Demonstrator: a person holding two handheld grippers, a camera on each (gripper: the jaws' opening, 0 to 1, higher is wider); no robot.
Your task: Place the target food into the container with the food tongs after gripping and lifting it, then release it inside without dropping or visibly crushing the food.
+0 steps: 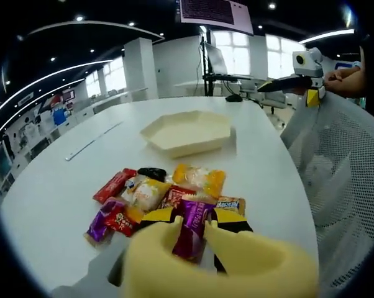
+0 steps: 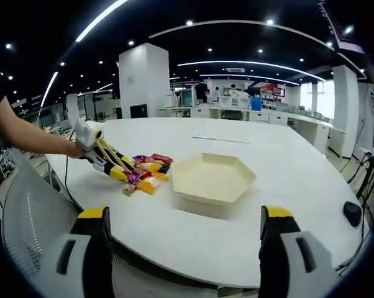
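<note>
Left gripper (image 1: pixel 193 231) jaws clenched on purple-wrapped candy (image 1: pixel 193 226); cream hexagonal tray (image 1: pixel 188 131) at 12 o'clock. Right gripper (image 2: pixel 184 248) jaws released above white worktop (image 2: pixel 286 161).

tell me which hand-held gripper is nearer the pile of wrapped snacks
Left. The left hand-held gripper is at the snack pile, jaws closed on a purple wrapped snack. The right hand-held gripper is open, back beyond the table edge.

White table (image 2: pixel 249 233) bears hexagonal tray (image 2: pixel 212 179) and wrapped snacks (image 2: pixel 145 171).
</note>
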